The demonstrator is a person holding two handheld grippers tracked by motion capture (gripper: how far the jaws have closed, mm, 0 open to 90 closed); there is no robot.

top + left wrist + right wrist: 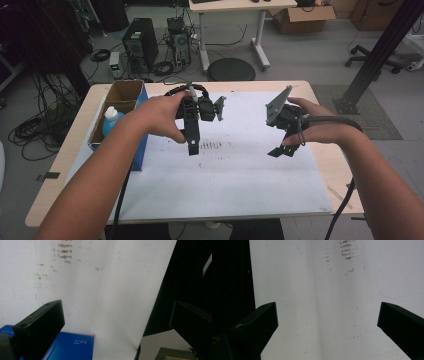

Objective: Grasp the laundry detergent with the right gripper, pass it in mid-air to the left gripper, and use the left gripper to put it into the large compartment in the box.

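Note:
A white sheet (235, 175) covers most of the wooden table. Dark smudge marks (210, 146) sit near its middle. My left gripper (193, 145) hangs above the sheet just left of those marks, held by a hand, jaws pointing down toward the near side. In the left gripper view the gripper (117, 322) is open with nothing between its jaws. My right gripper (283, 151) hovers over the sheet's right part. In the right gripper view it (327, 325) is open over bare white sheet (317, 290).
A blue-sided cardboard box (120, 107) stands at the table's left edge with a white bottle with a blue label (111, 120) inside; its blue side (72, 345) shows in the left gripper view. Beyond the table are computer towers (141, 44), cables and another desk.

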